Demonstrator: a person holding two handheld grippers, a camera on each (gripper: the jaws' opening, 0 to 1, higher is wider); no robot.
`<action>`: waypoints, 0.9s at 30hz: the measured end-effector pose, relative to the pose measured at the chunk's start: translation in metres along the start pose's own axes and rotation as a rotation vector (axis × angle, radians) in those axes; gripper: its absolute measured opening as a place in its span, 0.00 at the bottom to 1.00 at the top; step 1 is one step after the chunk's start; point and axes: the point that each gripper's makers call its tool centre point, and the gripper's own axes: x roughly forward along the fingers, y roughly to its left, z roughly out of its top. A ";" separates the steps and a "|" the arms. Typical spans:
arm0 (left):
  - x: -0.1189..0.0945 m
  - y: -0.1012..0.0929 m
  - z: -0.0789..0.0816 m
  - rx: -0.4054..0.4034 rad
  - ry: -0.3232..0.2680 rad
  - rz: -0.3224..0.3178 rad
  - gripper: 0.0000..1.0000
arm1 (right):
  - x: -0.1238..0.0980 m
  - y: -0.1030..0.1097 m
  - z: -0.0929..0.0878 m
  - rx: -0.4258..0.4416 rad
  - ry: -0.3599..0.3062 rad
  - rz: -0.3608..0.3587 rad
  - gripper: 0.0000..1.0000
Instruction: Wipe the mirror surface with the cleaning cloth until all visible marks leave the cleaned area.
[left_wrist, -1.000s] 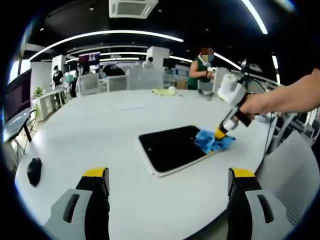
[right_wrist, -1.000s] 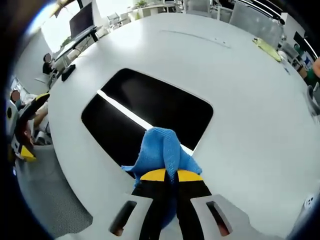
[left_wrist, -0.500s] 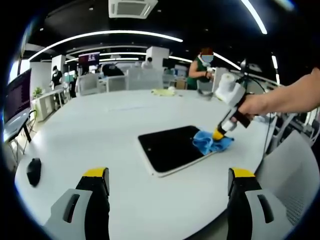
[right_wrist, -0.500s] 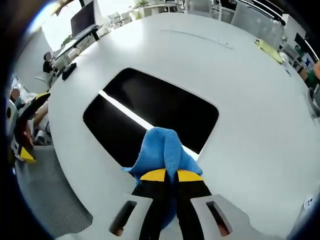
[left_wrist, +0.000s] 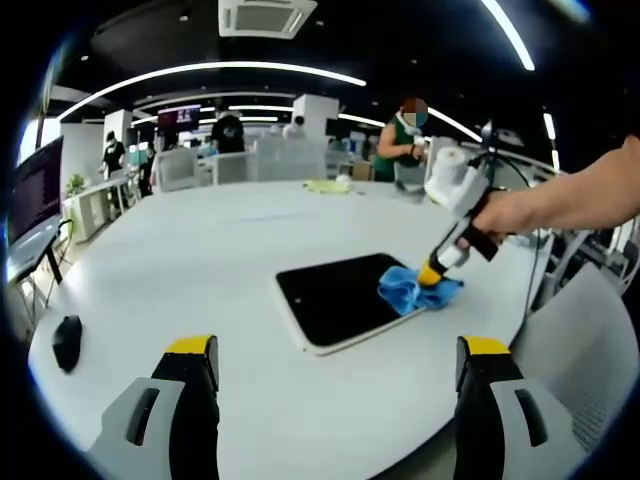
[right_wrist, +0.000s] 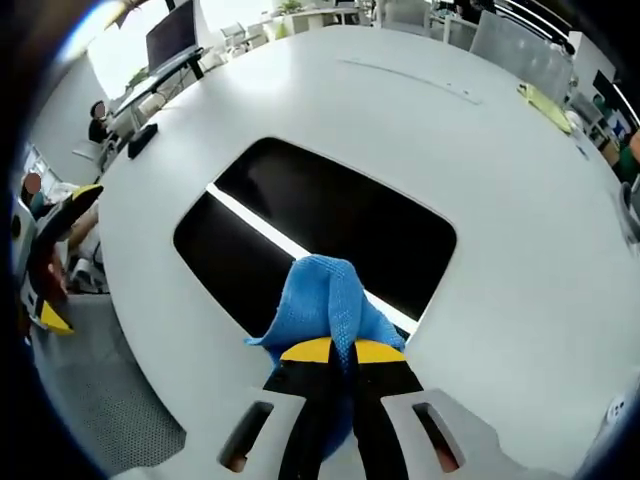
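Wiping under way: blue cleaning cloth pressed on one end of the mirror.

The right hand-held gripper (right_wrist: 337, 350) is clamped on the cleaning cloth (right_wrist: 325, 305), bearing on the mirror (left_wrist: 338, 298) lying flat on the white surface (left_wrist: 200, 280). The left hand-held gripper (left_wrist: 335, 375) hovers with jaws apart, holding nothing. Next, I judge, strokes must carry across the unwiped dark glass (no marks discernible here). No containers appear.
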 end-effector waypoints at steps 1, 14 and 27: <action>0.000 0.000 -0.001 -0.003 0.005 -0.001 0.99 | 0.000 0.002 0.001 0.000 0.000 0.001 0.01; 0.000 0.001 0.000 -0.005 -0.003 0.002 0.99 | 0.007 0.021 0.014 -0.029 -0.001 0.016 0.01; 0.000 0.001 0.000 -0.003 -0.003 0.001 0.99 | 0.014 0.043 0.029 -0.055 -0.017 0.033 0.02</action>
